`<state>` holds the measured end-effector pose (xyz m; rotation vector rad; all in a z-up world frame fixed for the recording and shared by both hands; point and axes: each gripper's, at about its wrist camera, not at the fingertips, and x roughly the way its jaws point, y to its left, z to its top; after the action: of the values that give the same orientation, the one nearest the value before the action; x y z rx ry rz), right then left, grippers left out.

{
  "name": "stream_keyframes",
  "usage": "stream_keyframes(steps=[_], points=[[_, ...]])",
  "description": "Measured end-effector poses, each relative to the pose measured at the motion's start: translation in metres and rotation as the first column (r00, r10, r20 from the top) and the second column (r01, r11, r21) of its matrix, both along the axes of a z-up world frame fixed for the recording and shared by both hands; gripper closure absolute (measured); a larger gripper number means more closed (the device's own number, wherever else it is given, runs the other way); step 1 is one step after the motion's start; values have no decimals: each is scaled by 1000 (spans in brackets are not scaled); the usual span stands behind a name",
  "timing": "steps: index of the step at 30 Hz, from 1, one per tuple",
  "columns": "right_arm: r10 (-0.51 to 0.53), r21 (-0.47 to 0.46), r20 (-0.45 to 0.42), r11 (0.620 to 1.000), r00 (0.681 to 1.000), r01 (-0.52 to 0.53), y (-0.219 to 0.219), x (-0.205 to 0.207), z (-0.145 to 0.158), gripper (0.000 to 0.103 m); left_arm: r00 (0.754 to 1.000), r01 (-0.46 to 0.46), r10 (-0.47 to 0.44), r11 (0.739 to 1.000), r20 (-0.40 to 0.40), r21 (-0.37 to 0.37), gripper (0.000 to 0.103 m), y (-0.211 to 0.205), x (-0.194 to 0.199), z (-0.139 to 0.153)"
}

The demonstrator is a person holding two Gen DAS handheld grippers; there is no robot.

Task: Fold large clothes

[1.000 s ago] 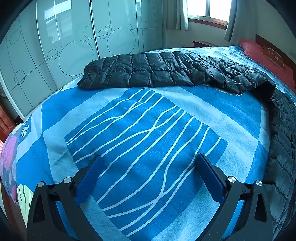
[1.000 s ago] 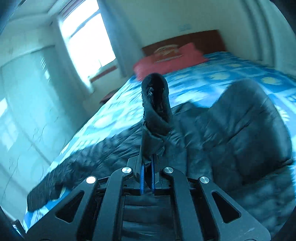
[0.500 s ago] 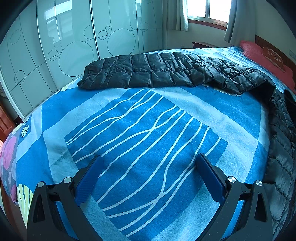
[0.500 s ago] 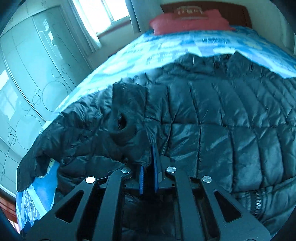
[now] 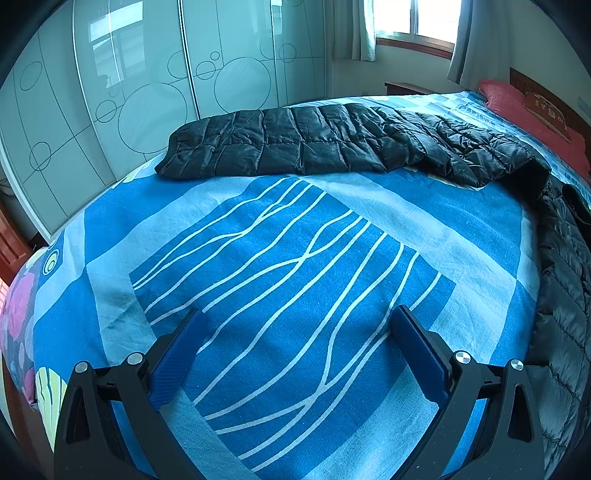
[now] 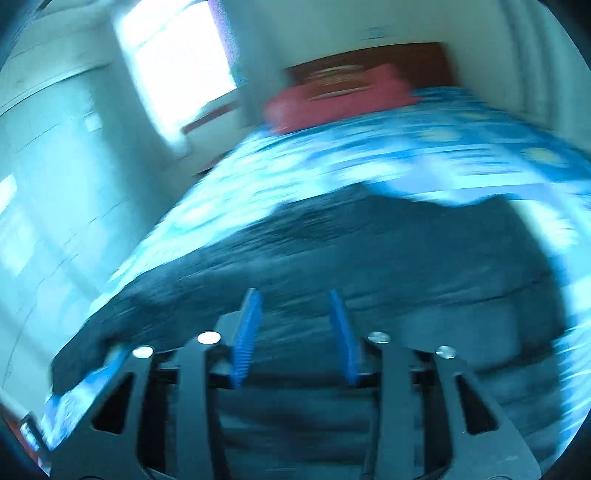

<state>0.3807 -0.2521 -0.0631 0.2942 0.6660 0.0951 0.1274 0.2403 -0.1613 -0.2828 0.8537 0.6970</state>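
A black quilted down jacket [image 5: 332, 147] lies on the blue patterned bed [image 5: 280, 266], one long sleeve stretched across the far side and the body running down the right edge. My left gripper [image 5: 299, 321] hovers wide open over bare bedspread, well short of the sleeve, nothing between its blue pads. In the blurred right wrist view the jacket [image 6: 369, 258] spreads below my right gripper [image 6: 295, 302]. Its jaws are opening, the blue pads [image 6: 251, 321] stand apart, and no cloth is pinched between them.
Sliding wardrobe doors [image 5: 147, 85] with circle patterns stand behind the bed on the left. A window with curtains [image 5: 410, 26] is at the back. A red pillow [image 5: 517, 103] lies against the wooden headboard [image 6: 369, 62].
My right gripper let go of the jacket sleeve cuff it was pinching and swung away fast over the jacket, its pads now parted. The left gripper stayed still.
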Motion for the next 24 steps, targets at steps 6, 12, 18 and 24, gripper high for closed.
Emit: stream_keyframes(steps=[6,12,18,24], points=[[-164,-20,-155,987,974,163,-115,22,-55,81,1000,0,0,1000,-3,4,4,0,0,0],[-43,-66,-215,997,976,30,-115,28,-71,84,1000,-1,1,1000,-6,3,4,0,2,-1],[-126,-52,-79,991,989,122,-133,56,-25,74,1000,-2,2,1000,-5,6,4,-1,1,-1],[-129,-99,-249,989,960,107,-130,106,-83,73,1000,-2,2,1000,-5,8,4,-1,1,-1]])
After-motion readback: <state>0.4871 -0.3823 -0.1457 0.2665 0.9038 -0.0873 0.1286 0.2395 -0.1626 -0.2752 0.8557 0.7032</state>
